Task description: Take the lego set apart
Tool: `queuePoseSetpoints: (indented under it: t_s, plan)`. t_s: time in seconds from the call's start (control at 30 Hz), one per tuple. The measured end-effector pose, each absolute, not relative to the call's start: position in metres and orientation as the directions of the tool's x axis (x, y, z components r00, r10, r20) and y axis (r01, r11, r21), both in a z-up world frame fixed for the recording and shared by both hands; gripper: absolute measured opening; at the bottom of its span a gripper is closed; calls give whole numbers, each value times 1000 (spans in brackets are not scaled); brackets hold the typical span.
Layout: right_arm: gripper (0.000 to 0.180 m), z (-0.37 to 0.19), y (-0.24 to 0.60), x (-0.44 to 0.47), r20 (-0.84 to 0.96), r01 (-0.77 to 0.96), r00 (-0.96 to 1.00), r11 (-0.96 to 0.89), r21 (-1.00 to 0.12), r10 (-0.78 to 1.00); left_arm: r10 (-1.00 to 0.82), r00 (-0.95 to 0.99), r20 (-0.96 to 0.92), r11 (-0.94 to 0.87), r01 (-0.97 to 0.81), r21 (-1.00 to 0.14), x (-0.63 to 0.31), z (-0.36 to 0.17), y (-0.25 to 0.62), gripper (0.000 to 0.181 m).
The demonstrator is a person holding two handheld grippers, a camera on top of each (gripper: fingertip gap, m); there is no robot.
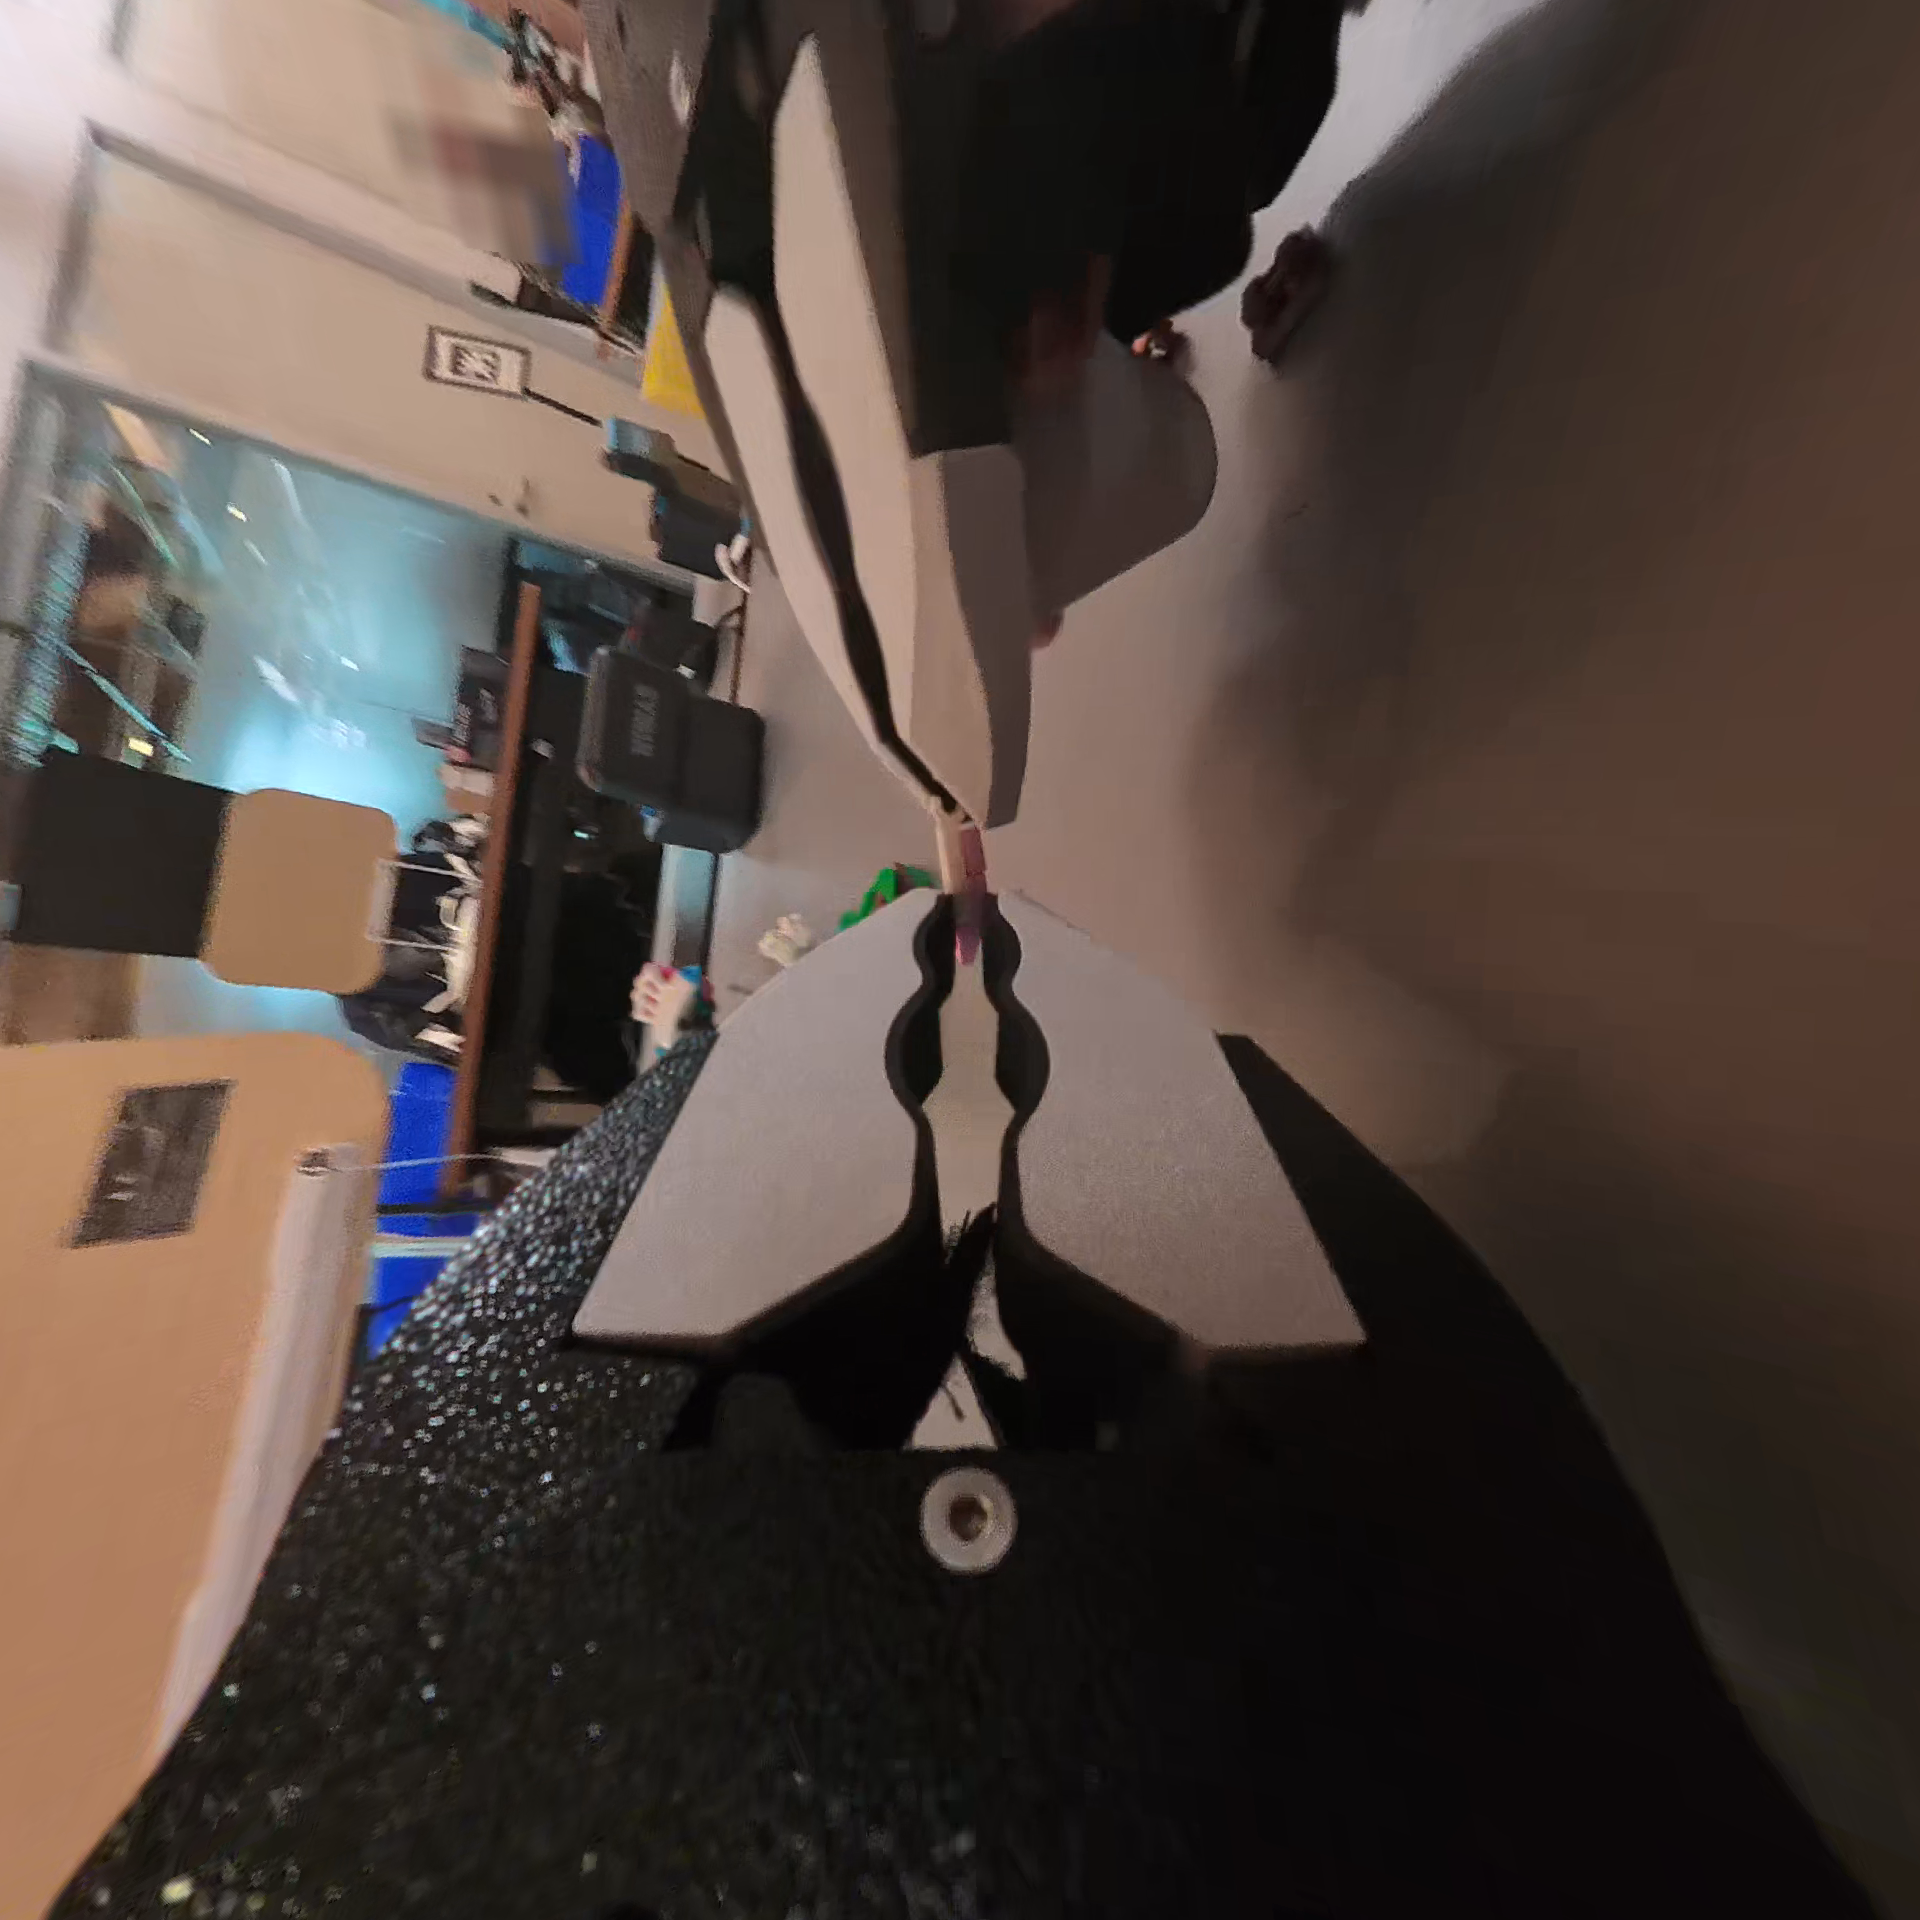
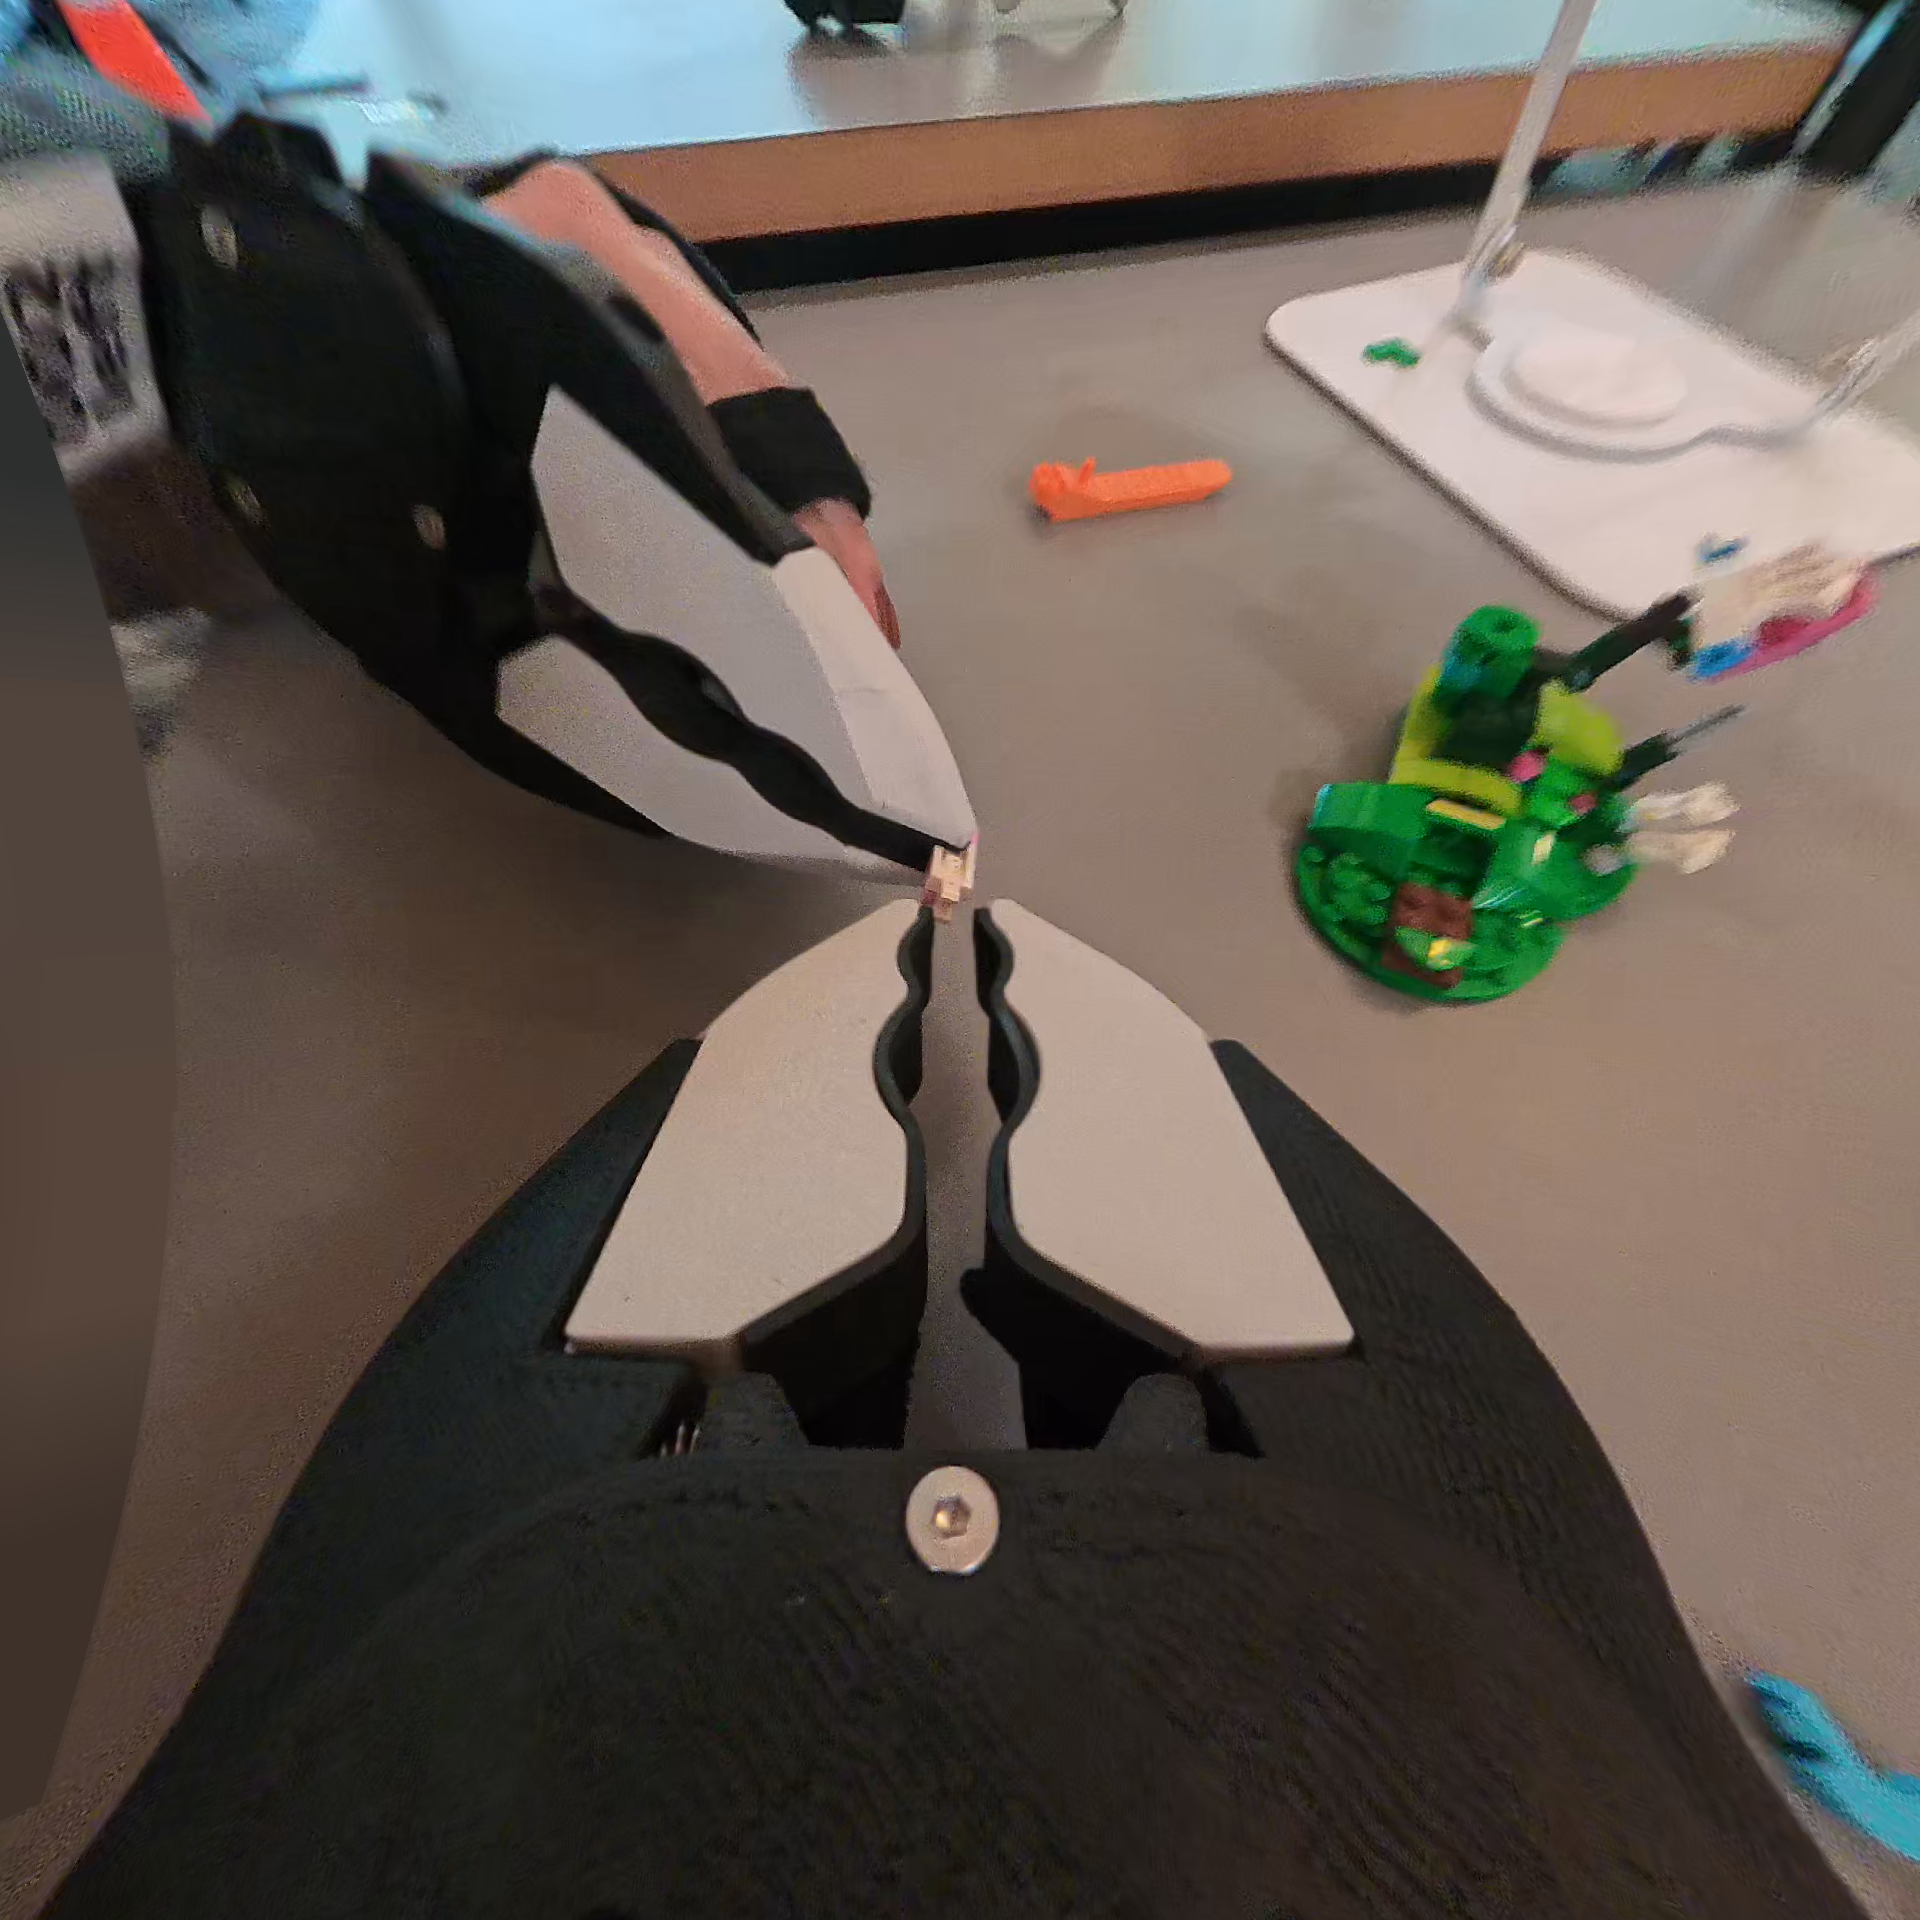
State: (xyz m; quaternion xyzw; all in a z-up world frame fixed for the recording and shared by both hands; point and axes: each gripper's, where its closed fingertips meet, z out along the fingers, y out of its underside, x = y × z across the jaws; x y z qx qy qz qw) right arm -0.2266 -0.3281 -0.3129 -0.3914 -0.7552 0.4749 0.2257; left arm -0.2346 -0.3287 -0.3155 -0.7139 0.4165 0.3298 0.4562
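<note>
A small white and pink lego piece (image 2: 948, 878) hangs in the air above the grey table (image 2: 1143, 675), between both grippers' tips. My left gripper (image 1: 966, 909) is shut on its pink end; in the right wrist view it (image 2: 954, 840) comes in from the upper left. My right gripper (image 2: 951, 914) meets it tip to tip, jaws nearly together on the piece's other end, and shows from above in the left wrist view (image 1: 951, 812). The green lego set (image 2: 1455, 831) stands on the table to the right, apart from both grippers.
An orange brick separator (image 2: 1127, 486) lies farther back. A white stand base (image 2: 1610, 416) is at the back right, with a pink, white and blue lego part (image 2: 1777, 613) by it. A light blue part (image 2: 1829, 1766) lies near right. A dark red piece (image 1: 1283, 291) lies on the table.
</note>
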Motion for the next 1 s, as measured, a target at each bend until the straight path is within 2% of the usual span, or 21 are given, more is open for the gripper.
queuePoseSetpoints:
  t_s: [0.1,0.2,0.33,0.4,0.43,0.63,0.73,0.93,1.0]
  plan:
    - [13,-314,-325,-228,215,280,-576,438,-854,789,-350,497,-794,-273,-865,-421,-238,-322,-332,5]
    - [19,-323,-326,-225,447,220,-580,659,-719,681,-414,524,-744,-298,-851,-433,-235,-333,-335,5]
    - [24,-341,-330,-224,570,201,-600,795,-572,562,-457,545,-703,-304,-838,-452,-230,-341,-337,5]
    - [16,-344,-333,-225,597,180,-602,818,-546,530,-469,557,-685,-296,-830,-472,-226,-341,-337,5]
    - [9,-343,-335,-226,609,163,-596,822,-545,522,-473,564,-677,-290,-825,-485,-224,-341,-338,5]
    - [5,-345,-334,-225,577,179,-610,803,-568,544,-456,628,-630,-290,-775,-562,-223,-341,-335,5]
    - [5,-345,-330,-224,562,192,-611,794,-577,557,-382,628,-678,-292,-778,-556,-231,-338,-329,23]
    - [5,-337,-332,-224,514,189,-603,736,-651,610,-389,617,-684,-271,-787,-555,-228,-337,-329,6]
    - [5,-331,-330,-230,494,206,-563,691,-693,663,-355,676,-646,-317,-737,-597,-234,-331,-327,6]
